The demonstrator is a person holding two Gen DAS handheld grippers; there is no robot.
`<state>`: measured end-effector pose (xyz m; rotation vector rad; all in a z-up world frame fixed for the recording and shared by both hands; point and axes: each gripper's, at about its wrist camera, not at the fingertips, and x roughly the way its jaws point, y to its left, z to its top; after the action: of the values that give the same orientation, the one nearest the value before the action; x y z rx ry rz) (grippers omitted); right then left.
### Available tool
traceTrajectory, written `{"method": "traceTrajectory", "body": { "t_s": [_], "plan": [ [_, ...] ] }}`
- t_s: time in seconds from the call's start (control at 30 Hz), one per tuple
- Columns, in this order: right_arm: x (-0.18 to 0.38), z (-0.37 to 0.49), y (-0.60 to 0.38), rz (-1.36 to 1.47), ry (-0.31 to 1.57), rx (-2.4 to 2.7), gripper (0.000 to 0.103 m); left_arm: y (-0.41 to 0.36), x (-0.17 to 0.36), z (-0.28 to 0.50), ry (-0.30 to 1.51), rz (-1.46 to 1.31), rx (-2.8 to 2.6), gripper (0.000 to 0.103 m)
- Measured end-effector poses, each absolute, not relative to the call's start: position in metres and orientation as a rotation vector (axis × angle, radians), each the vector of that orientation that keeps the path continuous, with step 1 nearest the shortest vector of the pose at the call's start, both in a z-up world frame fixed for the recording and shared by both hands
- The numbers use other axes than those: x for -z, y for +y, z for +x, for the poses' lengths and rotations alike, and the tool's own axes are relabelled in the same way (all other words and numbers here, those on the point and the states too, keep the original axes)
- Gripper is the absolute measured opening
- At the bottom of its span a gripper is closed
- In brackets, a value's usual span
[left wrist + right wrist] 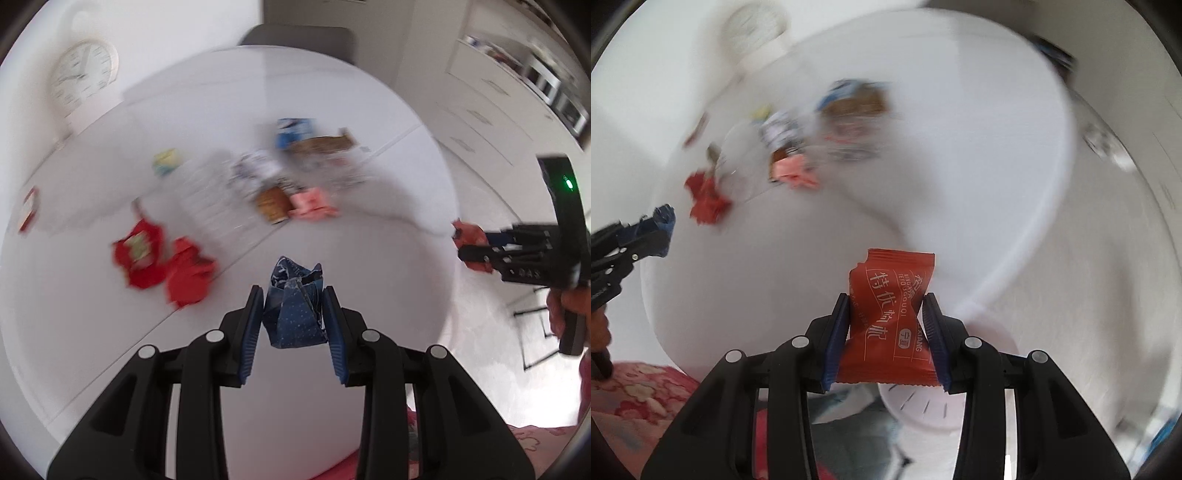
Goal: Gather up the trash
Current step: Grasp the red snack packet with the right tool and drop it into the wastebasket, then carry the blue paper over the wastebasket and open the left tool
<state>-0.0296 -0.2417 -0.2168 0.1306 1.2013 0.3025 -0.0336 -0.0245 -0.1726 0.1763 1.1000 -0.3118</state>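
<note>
A crumpled dark blue wrapper (295,310) is pinched between the blue pads of my left gripper (293,314), held above the white round table (388,229). In the right wrist view an orange-red snack packet (890,321) with white characters sits squeezed between the pads of my right gripper (886,332), over the table's near edge. The same right gripper (465,245) shows at the right edge of the left wrist view with a red scrap at its tips, and the left gripper (663,230) appears at the left of the right wrist view, blue wrapper at its tips.
Loose trash lies on the table: two red wrappers (159,262), a pink wrapper (312,203), a brown packet (273,201), a blue-and-brown packet (314,138), a yellow-green one (168,160). A white bin lid (923,410) shows below the table edge. A clock (83,74) leans at the back left.
</note>
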Motion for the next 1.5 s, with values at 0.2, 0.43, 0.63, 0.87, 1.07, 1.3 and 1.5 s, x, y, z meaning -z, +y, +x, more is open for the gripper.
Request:
{"method": "traceTrajectory", "body": {
  "t_s": [0.2, 0.43, 0.63, 0.87, 1.07, 1.3, 1.5],
  "plan": [
    [0.27, -0.075, -0.294, 0.266, 1.284, -0.146, 0.041, -0.069, 0.173, -0.036, 1.114, 0.222, 0.427, 0.033],
    [0.353, -0.072, -0.301, 0.336, 1.408, -0.106, 0.044, -0.102, 0.17, -0.05, 1.092, 0.322, 0.472, 0.033],
    [0.378, -0.068, -0.302, 0.324, 1.475, -0.061, 0.069, -0.111, 0.169, -0.06, 1.084, 0.347, 0.479, 0.033],
    [0.349, -0.094, -0.335, 0.404, 1.41, 0.04, 0.082, -0.132, 0.172, -0.071, 1.083, 0.4, 0.545, 0.033],
    [0.299, -0.116, -0.359, 0.434, 1.302, 0.103, 0.093, -0.178, 0.182, -0.092, 1.083, 0.488, 0.688, 0.033],
    [0.26, -0.134, -0.387, 0.469, 1.217, 0.146, 0.095, -0.237, 0.217, -0.109, 1.16, 0.534, 0.828, 0.033],
    [0.263, -0.153, -0.404, 0.506, 1.214, 0.178, 0.096, -0.267, 0.256, -0.11, 1.25, 0.561, 0.836, 0.033]
  ]
}}
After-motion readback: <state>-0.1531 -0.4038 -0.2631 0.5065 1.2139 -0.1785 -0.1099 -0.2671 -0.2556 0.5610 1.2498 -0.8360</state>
